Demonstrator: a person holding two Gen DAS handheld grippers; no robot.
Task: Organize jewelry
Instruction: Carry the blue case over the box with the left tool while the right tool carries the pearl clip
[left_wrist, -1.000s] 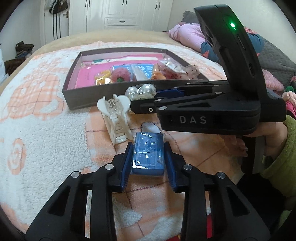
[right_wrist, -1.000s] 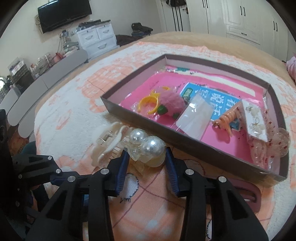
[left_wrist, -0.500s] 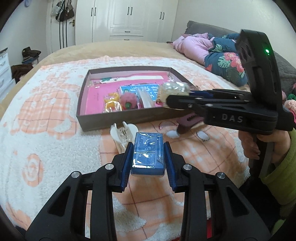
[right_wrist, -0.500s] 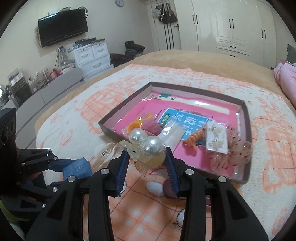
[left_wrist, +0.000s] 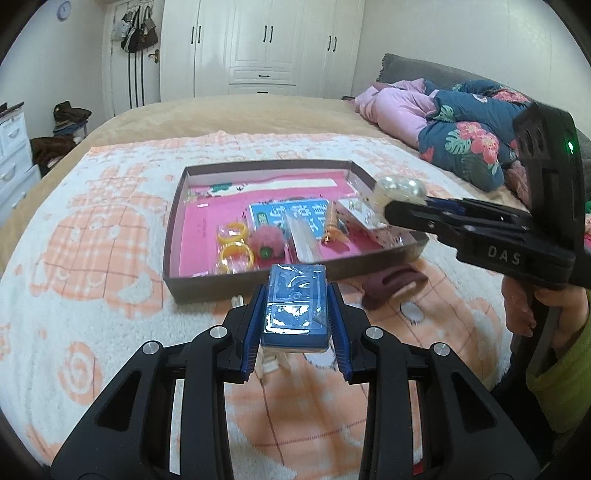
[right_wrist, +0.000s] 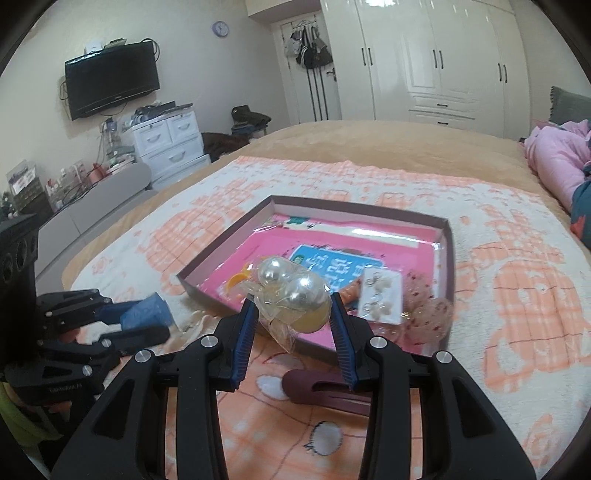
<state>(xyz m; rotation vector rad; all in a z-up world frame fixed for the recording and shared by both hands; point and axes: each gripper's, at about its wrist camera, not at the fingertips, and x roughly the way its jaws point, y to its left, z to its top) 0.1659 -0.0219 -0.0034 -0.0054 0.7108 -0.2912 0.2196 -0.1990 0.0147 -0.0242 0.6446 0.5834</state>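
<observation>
The right gripper (right_wrist: 291, 317) pinches a bagged pearl clip (right_wrist: 291, 291) above the box's (left_wrist: 258, 284) near rim, the box interior at twelve o'clock (this hand is nearer). The left gripper (left_wrist: 295, 325) clamps a blue case (left_wrist: 295, 306), long axis pointing at the box.

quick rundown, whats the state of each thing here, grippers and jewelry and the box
left gripper: shut on the small blue plastic-wrapped box, held above the blanket
right gripper: shut on the clear bag of two large pearl balls, held near the tray's front wall
shallow brown cardboard tray with pink lining: open, partly filled
dark maroon hair claw clip: lying on the blanket, outside the tray
</observation>
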